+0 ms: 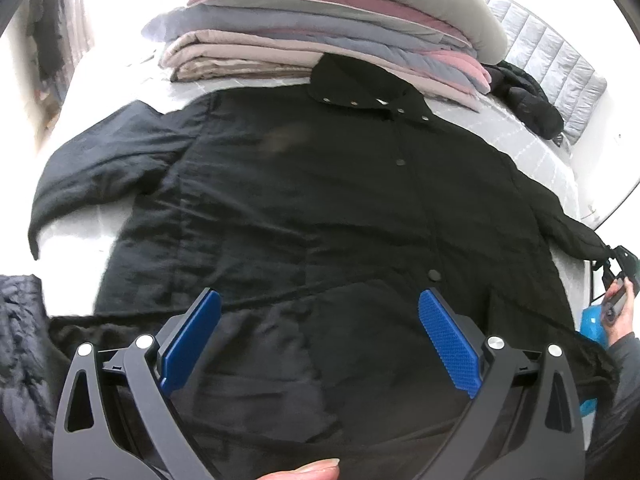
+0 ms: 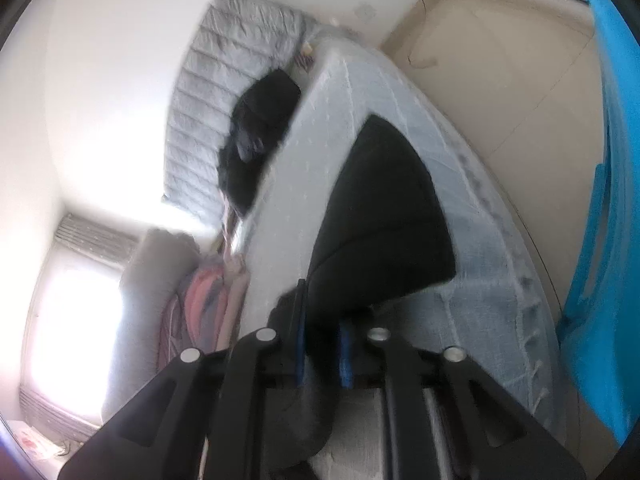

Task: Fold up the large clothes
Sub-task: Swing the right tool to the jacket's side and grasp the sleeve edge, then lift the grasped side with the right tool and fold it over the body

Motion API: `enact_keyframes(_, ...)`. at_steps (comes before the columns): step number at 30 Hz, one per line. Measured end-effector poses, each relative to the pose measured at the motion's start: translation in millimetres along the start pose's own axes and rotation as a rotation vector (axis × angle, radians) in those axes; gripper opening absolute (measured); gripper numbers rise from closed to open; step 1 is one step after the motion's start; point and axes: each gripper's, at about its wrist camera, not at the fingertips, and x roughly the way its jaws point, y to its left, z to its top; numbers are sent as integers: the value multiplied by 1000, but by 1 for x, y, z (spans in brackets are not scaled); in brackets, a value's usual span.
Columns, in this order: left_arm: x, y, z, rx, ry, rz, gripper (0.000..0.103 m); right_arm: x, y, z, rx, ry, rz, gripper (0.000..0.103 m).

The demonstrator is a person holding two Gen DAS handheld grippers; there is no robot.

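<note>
A large black coat (image 1: 320, 200) lies spread front-up on the bed, collar at the far end, snaps down the middle, its left sleeve (image 1: 100, 168) stretched out to the left. My left gripper (image 1: 320, 336) is open and empty, hovering over the coat's lower hem. My right gripper (image 2: 322, 354) is shut on the end of the coat's right sleeve (image 2: 380, 216), holding it at the bed's right edge; it shows small in the left wrist view (image 1: 618, 276).
A stack of folded quilts (image 1: 320, 36) sits behind the collar. A small black garment (image 1: 528, 100) and a grey quilted jacket (image 1: 552, 64) lie at the far right. Another dark garment (image 1: 20, 340) is at the near left. Something blue (image 2: 600, 200) stands beside the bed (image 2: 500, 320).
</note>
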Motion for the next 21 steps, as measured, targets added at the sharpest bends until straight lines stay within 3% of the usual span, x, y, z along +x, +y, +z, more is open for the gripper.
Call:
enact_keyframes(4, -10, 25, 8, -41, -40, 65, 96, 0, -2, 8, -29, -22, -20, 15)
enact_keyframes(7, -12, 45, 11, -100, -35, 60, 96, -3, 11, 9, -71, -30, 1, 13)
enact_keyframes(9, -11, 52, 12, -122, -29, 56, 96, -6, 25, 7, -103, -44, 30, 13)
enact_keyframes(12, -16, 54, 13, -123, -48, 52, 96, -10, 75, -8, -262, -61, 77, 13)
enact_keyframes(16, -21, 53, 12, -114, -61, 46, 96, 1, 174, -68, -553, 13, 182, 13)
enact_keyframes(19, -25, 56, 10, -121, -64, 37, 96, 20, 247, -144, -788, 127, 255, 13)
enact_keyframes(21, -28, 59, 11, -127, -69, 32, 96, 42, 284, -213, -943, 244, 290, 13)
